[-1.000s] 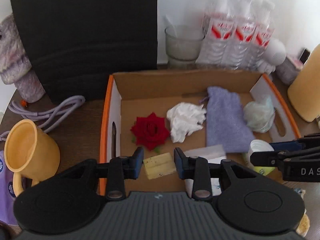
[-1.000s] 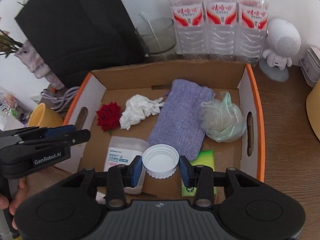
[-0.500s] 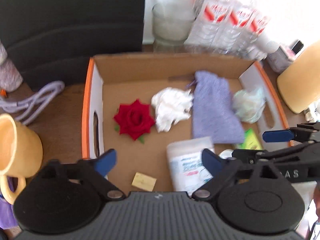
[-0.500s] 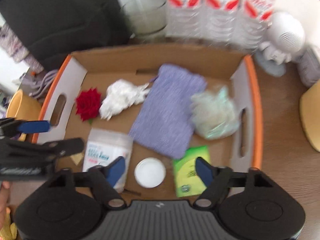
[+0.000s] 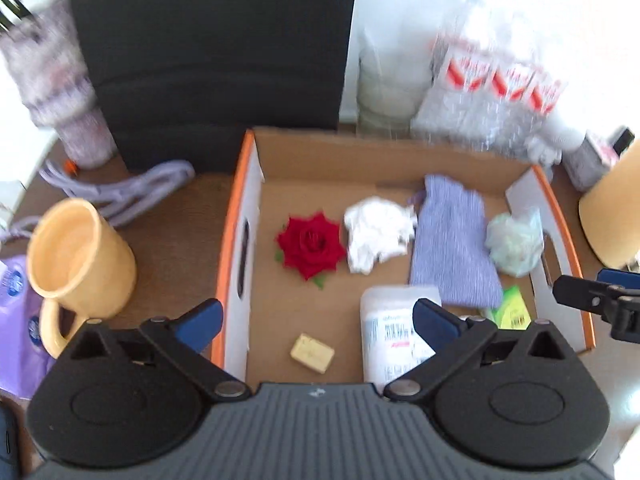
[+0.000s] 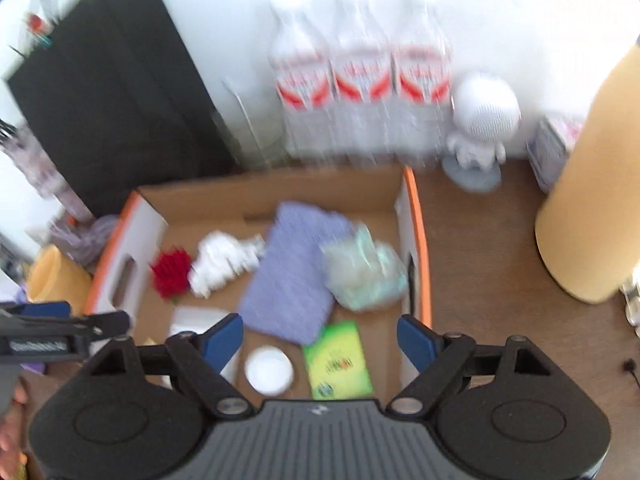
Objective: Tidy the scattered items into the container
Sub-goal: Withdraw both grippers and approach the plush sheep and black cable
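The left hand-held gripper (image 5: 316, 320) hangs over the near edge of the cardboard box (image 5: 256, 264) with its blue-tipped jaws spread as wide as they go and opening, gripping nothing; a small yellow block (image 5: 312, 353) lies free on the box floor below the gap. The right hand-held gripper (image 6: 320, 336) is likewise released, jaws wide apart and empty, with a white cap (image 6: 269, 369) and a green packet (image 6: 338, 360) lying loose in the box beneath it. Just beside the cap sits a white printed pouch (image 5: 394, 336). Farther in, across the middle of the box, lie a red rose (image 5: 311, 245), a crumpled white tissue (image 5: 376, 232), a lilac cloth bag (image 5: 454, 240) and a pale green bundle (image 5: 514, 244) against the right wall. Outside the box on the tabletop (image 5: 180, 240) stand a yellow mug (image 5: 80, 260) to the left and, behind, blurred water bottles (image 6: 360, 96).
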{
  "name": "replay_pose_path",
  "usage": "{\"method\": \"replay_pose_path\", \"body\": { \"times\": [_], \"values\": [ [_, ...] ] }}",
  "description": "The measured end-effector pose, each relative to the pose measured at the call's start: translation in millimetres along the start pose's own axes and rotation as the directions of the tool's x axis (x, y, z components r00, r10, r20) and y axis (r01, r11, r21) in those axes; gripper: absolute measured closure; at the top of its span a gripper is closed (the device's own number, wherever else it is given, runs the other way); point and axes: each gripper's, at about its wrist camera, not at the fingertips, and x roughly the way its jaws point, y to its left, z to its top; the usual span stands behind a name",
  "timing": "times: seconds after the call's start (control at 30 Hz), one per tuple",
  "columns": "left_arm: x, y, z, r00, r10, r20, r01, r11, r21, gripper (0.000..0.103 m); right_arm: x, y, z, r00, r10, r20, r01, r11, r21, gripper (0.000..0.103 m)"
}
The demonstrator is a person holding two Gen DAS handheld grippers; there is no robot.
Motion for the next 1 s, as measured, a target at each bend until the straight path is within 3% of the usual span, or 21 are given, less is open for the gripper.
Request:
{"method": "replay_pose_path", "body": {
  "times": [0.07,0.17,0.27,0.37,0.43,0.57,0.67,0.8,0.83,0.93,1.0],
  "values": [
    [-18,-7,-20,0.983,0.024,0.181,-0.025,1.000,0.005,0.000,-18,7,-17,0.985,0.028,0.169,-0.023,0.999,-0.028,0.019],
    [-34,-13,-55,0.921,0.018,0.388,0.000,0.999,-0.047,0.000,-37,20,-51,0.929,0.035,0.368,-0.009,0.997,-0.072,0.017],
    [-34,-20,-80,0.895,-0.022,0.446,0.037,0.999,-0.026,0.000,-44,31,-76,0.885,0.065,0.462,-0.013,0.993,-0.116,0.016],
    [-36,-26,-95,0.858,0.030,0.514,-0.026,1.000,-0.016,0.000,-39,37,-88,0.871,0.046,0.489,0.027,0.990,-0.140,0.014],
    [-34,-27,-104,0.845,0.044,0.533,-0.051,0.999,-0.001,0.000,-32,37,-97,0.866,0.015,0.500,0.074,0.985,-0.158,0.014],
    [-31,-16,-122,0.850,0.068,0.523,-0.051,0.998,-0.047,0.000,-31,32,-117,0.869,-0.027,0.494,0.105,0.986,-0.133,0.014],
    [-46,-10,-139,0.847,0.064,0.527,-0.059,0.998,-0.026,0.000,-48,32,-137,0.864,-0.035,0.502,0.116,0.985,-0.131,0.014],
    [-81,-5,-188,0.837,0.050,0.545,-0.073,0.997,0.021,0.000,-84,35,-180,0.861,0.019,0.508,0.076,0.983,-0.165,0.013],
    [-88,-3,-204,0.842,0.023,0.539,-0.048,0.998,0.032,0.000,-96,36,-196,0.859,0.036,0.511,0.065,0.982,-0.179,0.013],
    [-103,5,-257,0.878,-0.022,0.478,0.027,1.000,-0.004,0.000,-125,35,-252,0.823,0.034,0.567,0.045,0.991,-0.125,0.005],
    [-115,9,-293,0.887,-0.062,0.458,0.071,0.997,-0.002,0.000,-138,35,-287,0.825,0.037,0.564,0.031,0.993,-0.110,0.004]
  ]
}}
